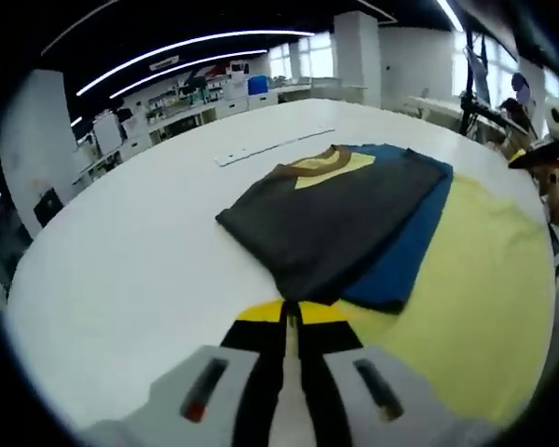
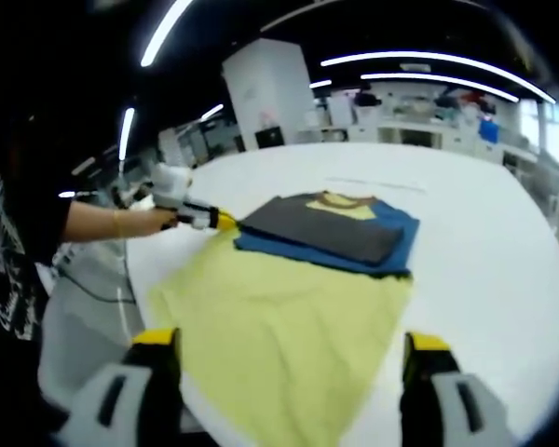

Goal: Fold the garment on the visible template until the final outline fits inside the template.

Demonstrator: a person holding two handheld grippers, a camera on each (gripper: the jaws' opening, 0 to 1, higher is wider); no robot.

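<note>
Your white table (image 1: 140, 242) takes up most of both views. On it lies the yellow template (image 2: 279, 335), spreading toward six o'clock in the right gripper view. The garment (image 1: 340, 219), dark grey over blue with a brown and yellow collar, sits folded at the template's far end, toward twelve o'clock, its blue edge running past the template at two o'clock. A thin white strip (image 1: 270, 147) lies beyond it, at eleven o'clock in the left gripper view.

Your left gripper (image 1: 292, 315) has its jaws pressed together, with its tips at the garment's near edge. Your right gripper (image 2: 293, 358) stands wide apart, holding nothing, over the template.
</note>
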